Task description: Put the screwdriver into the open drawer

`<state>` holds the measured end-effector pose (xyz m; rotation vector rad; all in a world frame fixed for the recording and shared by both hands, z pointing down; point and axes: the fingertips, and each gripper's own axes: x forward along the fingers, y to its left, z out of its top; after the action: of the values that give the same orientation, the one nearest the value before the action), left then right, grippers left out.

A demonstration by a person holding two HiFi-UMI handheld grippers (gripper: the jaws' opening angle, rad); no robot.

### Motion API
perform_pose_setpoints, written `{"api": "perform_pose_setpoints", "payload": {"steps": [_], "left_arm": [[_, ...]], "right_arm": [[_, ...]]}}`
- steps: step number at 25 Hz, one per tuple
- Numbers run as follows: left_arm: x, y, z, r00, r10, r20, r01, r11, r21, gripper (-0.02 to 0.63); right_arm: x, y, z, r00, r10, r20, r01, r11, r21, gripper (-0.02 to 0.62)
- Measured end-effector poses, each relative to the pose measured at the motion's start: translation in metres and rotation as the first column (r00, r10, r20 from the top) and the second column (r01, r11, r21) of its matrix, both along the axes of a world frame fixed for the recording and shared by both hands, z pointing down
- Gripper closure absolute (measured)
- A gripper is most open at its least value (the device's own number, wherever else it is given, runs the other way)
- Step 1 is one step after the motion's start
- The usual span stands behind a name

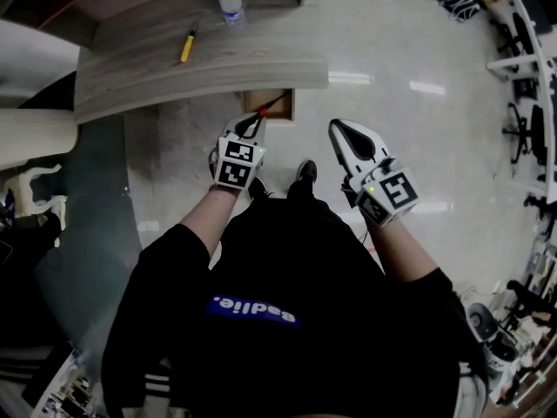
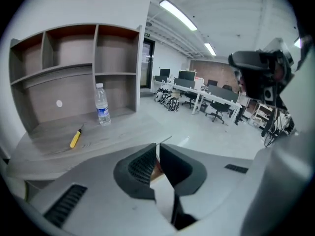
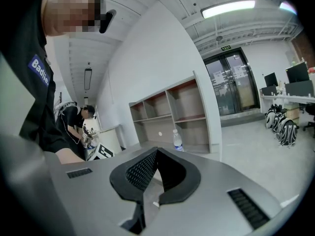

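The open wooden drawer [image 1: 283,103] juts out below the desk's front edge. A thin red-and-dark tool [image 1: 270,106], seemingly a screwdriver, lies inside it. Another screwdriver with a yellow handle [image 1: 187,46] [image 2: 75,138] lies on the desk top [image 1: 261,64]. My left gripper [image 1: 251,124] [image 2: 157,146] hovers just in front of the drawer, tips together, with nothing held between them. My right gripper [image 1: 337,131] [image 3: 157,151] hangs to the right over the floor, shut and empty.
A water bottle [image 1: 230,3] [image 2: 102,105] [image 3: 177,140] stands at the back of the desk, before a shelf unit [image 2: 74,73]. The person's shoe [image 1: 305,172] is on the floor below the drawer. Office desks and chairs [image 2: 206,100] fill the room's far side.
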<state>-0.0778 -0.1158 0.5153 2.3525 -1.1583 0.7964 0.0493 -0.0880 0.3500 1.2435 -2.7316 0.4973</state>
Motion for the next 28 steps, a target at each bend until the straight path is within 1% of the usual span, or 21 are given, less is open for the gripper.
{"api": "perform_pose_setpoints", "payload": {"steps": [6, 9, 18, 24, 28], "left_arm": [[0.000, 0.010, -0.055, 0.995, -0.005, -0.102, 0.012, 0.998, 0.065, 0.594], [0.008, 0.014, -0.075, 0.989, 0.005, -0.146, 0.009, 0.995, 0.096, 0.601], [0.018, 0.027, -0.138, 0.958, 0.028, -0.284, 0.016, 0.988, 0.152, 0.604], [0.025, 0.032, -0.169, 0.939, 0.060, -0.337, 0.011, 0.979, 0.206, 0.604], [0.025, 0.035, -0.178, 0.935, 0.070, -0.347, 0.009, 0.976, 0.219, 0.604]], "right_arm": [[-0.011, 0.004, -0.007, 1.000, -0.017, -0.002, 0.017, 1.000, 0.022, 0.568], [-0.012, 0.005, -0.007, 1.000, -0.025, -0.009, 0.026, 0.999, 0.031, 0.568], [-0.025, 0.004, -0.015, 0.998, -0.056, -0.014, 0.056, 0.997, 0.053, 0.568], [-0.035, 0.009, -0.012, 0.996, -0.085, -0.019, 0.086, 0.995, 0.047, 0.568], [-0.039, 0.012, -0.013, 0.995, -0.101, -0.019, 0.102, 0.994, 0.050, 0.568]]}}
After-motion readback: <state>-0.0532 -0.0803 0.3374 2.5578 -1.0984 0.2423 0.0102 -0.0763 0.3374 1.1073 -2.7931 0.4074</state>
